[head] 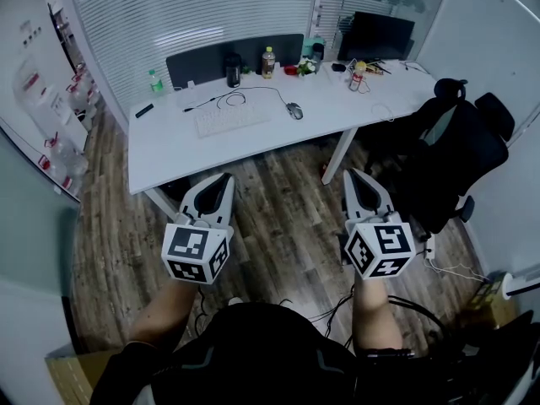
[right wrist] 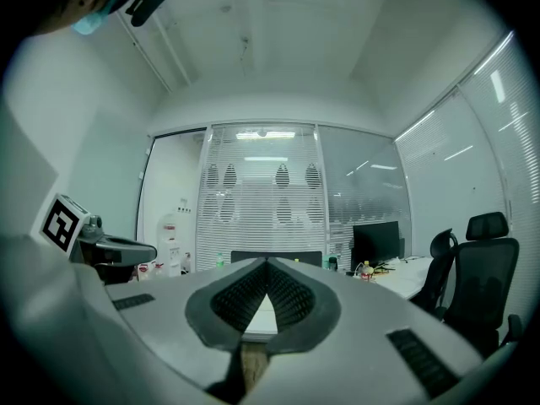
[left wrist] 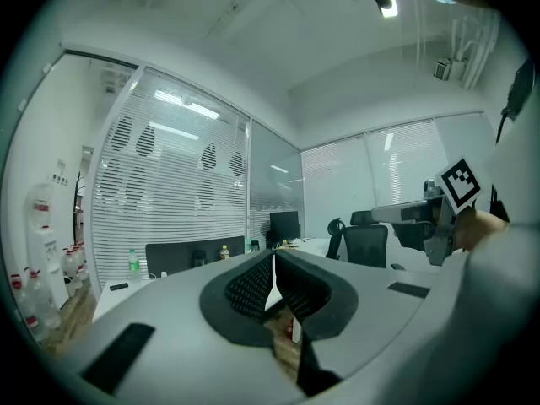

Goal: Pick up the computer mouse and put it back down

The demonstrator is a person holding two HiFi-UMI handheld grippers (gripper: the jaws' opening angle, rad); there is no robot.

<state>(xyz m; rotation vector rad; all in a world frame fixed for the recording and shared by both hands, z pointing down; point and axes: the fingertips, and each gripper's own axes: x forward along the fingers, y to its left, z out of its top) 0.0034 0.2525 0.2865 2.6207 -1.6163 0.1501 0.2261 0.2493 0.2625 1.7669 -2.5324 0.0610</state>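
Holding left gripper (head: pixel 225 176) and right gripper (head: pixel 353 174) over wood-plank floor (head: pixel 287 213), ribbed dark pads (left wrist: pixel 249 287) clenched together on nothing in each gripper view. Only in the head view: small rounded computer mouse (head: pixel 294 110) lying on the smooth white desk (head: pixel 169 150), just right of the flat keyboard (head: pixel 232 120), well apart from both grippers.

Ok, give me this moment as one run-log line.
phase: before approach | left gripper: shut, empty | right gripper: shut, empty | mouse: on desk, right of keyboard, untouched
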